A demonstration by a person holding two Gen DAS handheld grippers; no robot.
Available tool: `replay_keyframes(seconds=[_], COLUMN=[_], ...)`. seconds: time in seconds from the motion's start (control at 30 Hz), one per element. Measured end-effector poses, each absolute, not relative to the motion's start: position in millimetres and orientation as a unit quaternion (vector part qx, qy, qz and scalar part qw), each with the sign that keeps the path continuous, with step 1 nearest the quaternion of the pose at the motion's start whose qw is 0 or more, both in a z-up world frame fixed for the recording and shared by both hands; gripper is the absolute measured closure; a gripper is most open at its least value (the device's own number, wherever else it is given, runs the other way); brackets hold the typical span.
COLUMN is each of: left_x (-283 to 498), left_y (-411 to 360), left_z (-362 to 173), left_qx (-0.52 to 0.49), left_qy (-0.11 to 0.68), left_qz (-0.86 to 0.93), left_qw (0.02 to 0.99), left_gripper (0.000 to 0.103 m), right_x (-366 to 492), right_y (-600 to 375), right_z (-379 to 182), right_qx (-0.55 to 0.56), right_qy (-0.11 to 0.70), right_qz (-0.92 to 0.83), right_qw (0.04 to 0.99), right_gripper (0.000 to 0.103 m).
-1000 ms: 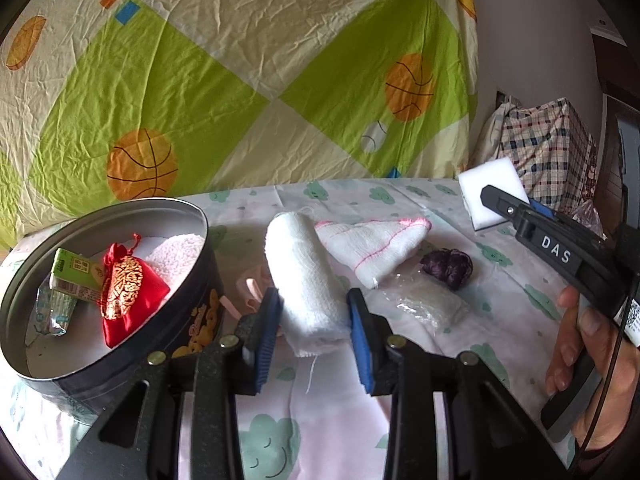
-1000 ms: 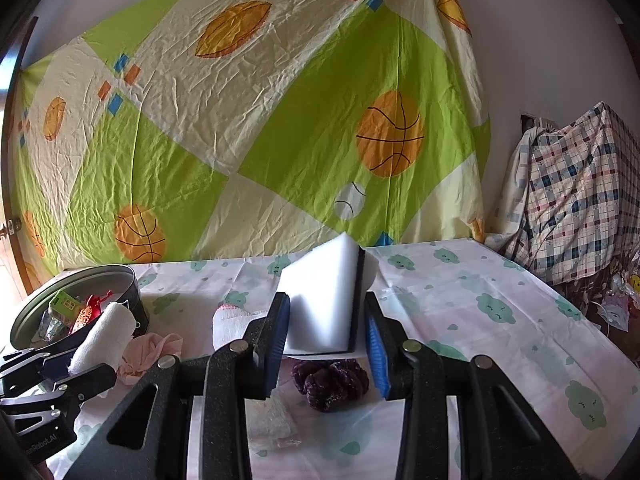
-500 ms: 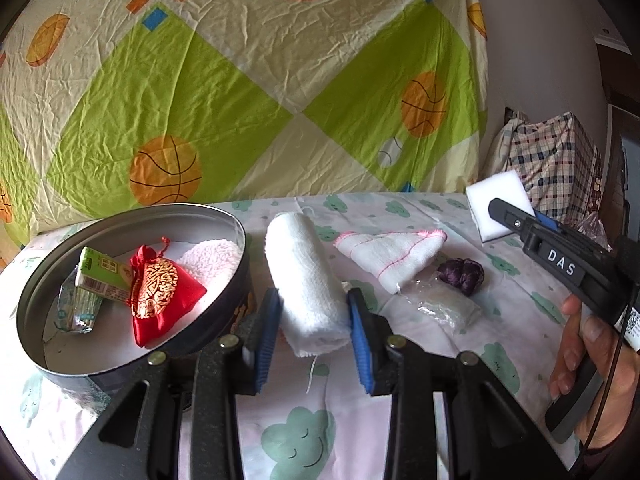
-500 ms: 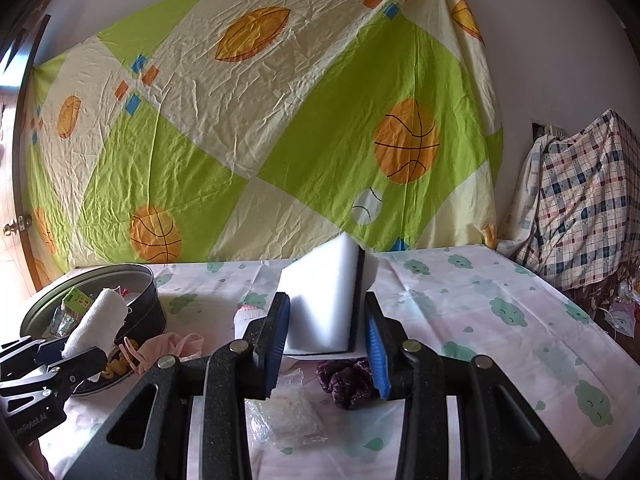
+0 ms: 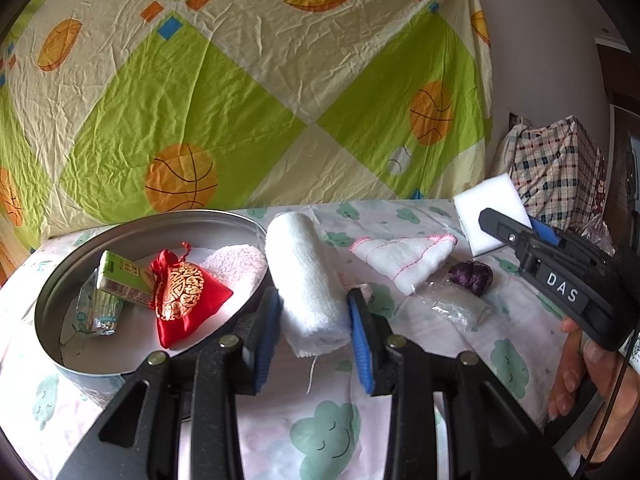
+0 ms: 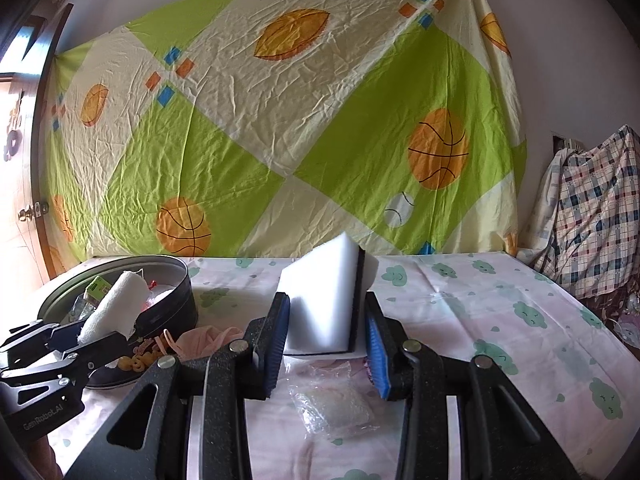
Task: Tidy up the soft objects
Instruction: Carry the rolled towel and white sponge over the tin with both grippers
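Note:
My left gripper [image 5: 314, 328] is shut on a rolled white towel [image 5: 306, 272], held above the table beside the round metal tin [image 5: 52, 292]. The tin holds a red pouch [image 5: 184, 296], a green carton [image 5: 120, 276], a wrapped packet and a fluffy white cloth [image 5: 236, 266]. My right gripper [image 6: 326, 334] is shut on a white sponge block [image 6: 324, 304] with a dark side, lifted over the table. In the right wrist view the left gripper [image 6: 72, 344] with the towel [image 6: 116, 310] hovers by the tin [image 6: 176, 300].
On the cloud-print tablecloth [image 5: 328, 432] lie a folded white cloth with pink edging [image 5: 404, 256], a purple scrunchie [image 5: 472, 276], a clear plastic bag [image 6: 332, 400] and a pink fabric piece [image 6: 208, 338]. A checked cloth bundle [image 6: 592, 216] stands at the far right.
Both grippers have shifted left with their loads. The left one with the towel now sits nearer the tin; the right one has passed over the scrunchie and now hangs above the plastic bag.

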State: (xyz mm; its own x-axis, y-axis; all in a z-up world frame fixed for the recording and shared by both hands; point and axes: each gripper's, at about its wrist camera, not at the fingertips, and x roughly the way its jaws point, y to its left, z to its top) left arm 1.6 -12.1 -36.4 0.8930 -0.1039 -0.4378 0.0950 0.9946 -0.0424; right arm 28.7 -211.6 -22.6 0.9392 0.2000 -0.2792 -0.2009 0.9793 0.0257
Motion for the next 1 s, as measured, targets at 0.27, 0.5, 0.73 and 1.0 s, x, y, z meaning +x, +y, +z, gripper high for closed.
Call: replay_keyframes(seconds=[0.27,0.5,0.73,1.0], left_x=[-1,-5,-9,-12], left_y=[3,15,26,37], left_z=[-37,-38,-39,-39], left_qx=[-0.018,-0.023,-0.03,-0.038], left_qy=[0.225,0.222,0.221,0.218], left_qz=[-0.034,-0.024,-0.017,-0.01], left_qw=[0.974,0.974,0.975,0.975], left_gripper=[0.07,0.07,0.07,0.07], right_x=[22,17,14,10], right_y=[-193,-178,-166,-153], right_z=[-24,-24,-25,-25], right_qx=[-0.004,-0.007,-0.009,-0.011], right_qy=[0.141,0.14,0.141,0.14], right_qz=[0.118,0.13,0.14,0.15], right_qw=[0.983,0.982,0.98,0.979], right_gripper=[0.064,0.064,0.064,0.064])
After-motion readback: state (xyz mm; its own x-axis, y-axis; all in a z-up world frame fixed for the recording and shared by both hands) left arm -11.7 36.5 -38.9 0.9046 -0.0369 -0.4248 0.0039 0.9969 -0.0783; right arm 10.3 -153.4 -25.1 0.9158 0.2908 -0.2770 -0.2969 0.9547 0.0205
